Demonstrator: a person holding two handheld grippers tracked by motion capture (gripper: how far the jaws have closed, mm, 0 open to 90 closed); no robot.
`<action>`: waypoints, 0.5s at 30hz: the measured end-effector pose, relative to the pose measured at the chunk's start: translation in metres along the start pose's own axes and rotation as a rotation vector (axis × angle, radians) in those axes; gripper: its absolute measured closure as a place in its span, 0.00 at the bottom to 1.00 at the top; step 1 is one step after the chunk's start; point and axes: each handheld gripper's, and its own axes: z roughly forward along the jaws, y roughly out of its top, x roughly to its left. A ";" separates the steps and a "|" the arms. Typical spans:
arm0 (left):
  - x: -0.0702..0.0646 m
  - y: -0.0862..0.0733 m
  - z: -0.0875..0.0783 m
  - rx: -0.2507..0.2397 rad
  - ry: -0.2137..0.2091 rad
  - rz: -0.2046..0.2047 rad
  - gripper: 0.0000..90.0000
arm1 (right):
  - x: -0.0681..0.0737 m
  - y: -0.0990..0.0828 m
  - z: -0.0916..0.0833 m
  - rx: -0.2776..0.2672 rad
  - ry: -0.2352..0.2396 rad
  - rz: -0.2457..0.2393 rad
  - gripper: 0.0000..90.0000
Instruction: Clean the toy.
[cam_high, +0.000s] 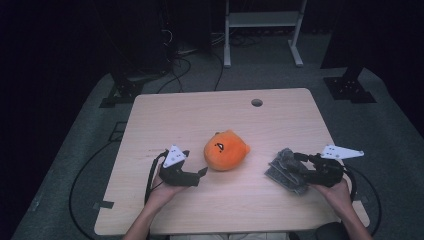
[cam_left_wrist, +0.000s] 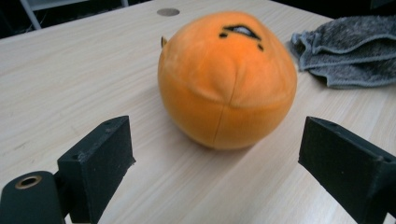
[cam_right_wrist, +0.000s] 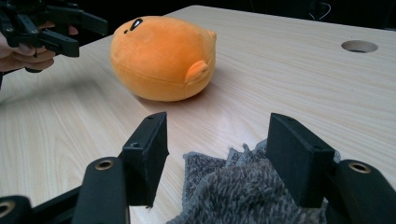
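An orange round plush toy (cam_high: 226, 150) with a small black face mark lies in the middle of the light wooden table (cam_high: 200, 115). My left gripper (cam_high: 197, 165) is just left of it and points at it, open. In the left gripper view the plush toy (cam_left_wrist: 229, 79) sits right ahead of the wide-apart jaws of the left gripper (cam_left_wrist: 217, 149), not touched. A folded grey towel (cam_high: 282, 167) lies at the right. My right gripper (cam_high: 299, 169) stands open over its edge. In the right gripper view the towel (cam_right_wrist: 243, 191) lies between the jaws of the right gripper (cam_right_wrist: 222, 149), unpinched.
A round cable hole (cam_high: 256, 102) is in the table's far side. Beyond the table stand a white frame (cam_high: 262, 20), dark stand bases (cam_high: 350, 89) and floor cables (cam_high: 175, 75). The right gripper view takes in the plush toy (cam_right_wrist: 163, 56) and the left gripper (cam_right_wrist: 91, 36).
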 end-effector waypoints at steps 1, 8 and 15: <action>0.001 -0.002 -0.002 0.000 0.004 -0.001 0.10 | 0.000 0.000 0.000 0.000 -0.001 -0.002 0.42; 0.009 -0.013 -0.014 -0.003 0.032 -0.024 0.10 | 0.001 -0.001 0.001 0.002 -0.001 0.000 0.42; 0.013 -0.024 -0.021 -0.007 0.045 -0.038 0.10 | 0.003 -0.002 0.002 0.005 -0.008 -0.004 0.41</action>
